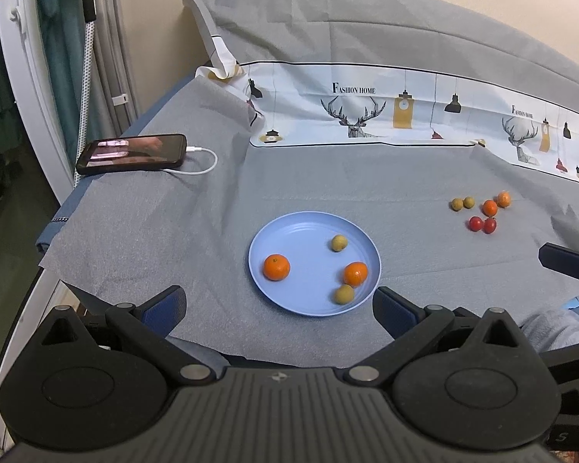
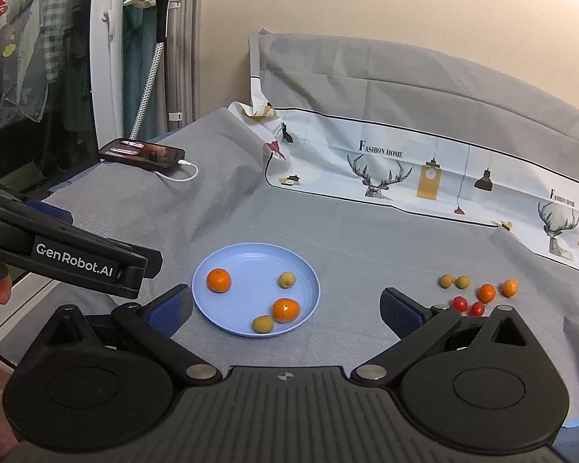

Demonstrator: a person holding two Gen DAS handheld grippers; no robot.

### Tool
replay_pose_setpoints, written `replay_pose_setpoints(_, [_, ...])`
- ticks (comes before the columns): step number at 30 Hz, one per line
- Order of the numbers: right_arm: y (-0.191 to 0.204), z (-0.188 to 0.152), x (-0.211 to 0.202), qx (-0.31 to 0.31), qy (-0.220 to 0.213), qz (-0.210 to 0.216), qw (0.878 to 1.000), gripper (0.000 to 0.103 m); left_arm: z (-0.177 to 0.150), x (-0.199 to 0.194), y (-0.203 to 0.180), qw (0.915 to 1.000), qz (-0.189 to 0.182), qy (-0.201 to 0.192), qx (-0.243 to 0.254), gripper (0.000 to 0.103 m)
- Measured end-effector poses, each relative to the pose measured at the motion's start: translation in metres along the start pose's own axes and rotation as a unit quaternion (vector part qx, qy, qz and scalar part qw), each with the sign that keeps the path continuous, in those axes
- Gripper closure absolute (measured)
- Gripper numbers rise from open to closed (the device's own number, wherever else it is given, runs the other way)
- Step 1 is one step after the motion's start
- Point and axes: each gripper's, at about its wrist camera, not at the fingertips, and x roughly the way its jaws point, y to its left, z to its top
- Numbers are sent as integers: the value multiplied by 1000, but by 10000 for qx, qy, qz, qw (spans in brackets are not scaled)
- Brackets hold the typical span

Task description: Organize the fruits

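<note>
Both the left gripper point(image 1: 280, 306) and right gripper point(image 2: 285, 308) hover with jaws spread wide, gripping nothing. Ahead, between each pair, the blue plate point(image 1: 285, 301) holds 2 oranges and 2 longans; 6 loose fruits point(image 2: 478, 293) lie well right.

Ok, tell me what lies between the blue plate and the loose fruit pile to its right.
Nothing: between the blue plate and the loose fruit pile there is only bare grey cloth. Both wrist views show that stretch bare.
</note>
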Motion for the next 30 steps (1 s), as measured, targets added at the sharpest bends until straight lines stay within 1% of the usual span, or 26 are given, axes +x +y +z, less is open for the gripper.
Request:
replay_pose_setpoints(10, [-1,0,5,38,75,9,10000,1,1,5,0,10000,23,61,34,0])
replay_pose_setpoints(20, [-8,-3,15,174,213,64,9996,1,1,15,-5,9996,73,205,155,0])
replay_pose_setpoints(26, [-16,-9,26,349,351,74,9987,1,4,23,-10,9992,108,306,243,0])
replay_pose_setpoints(30, [-23,-14,36,524,466,4,9975,1,9,32,-14,9986,122,407,319,0])
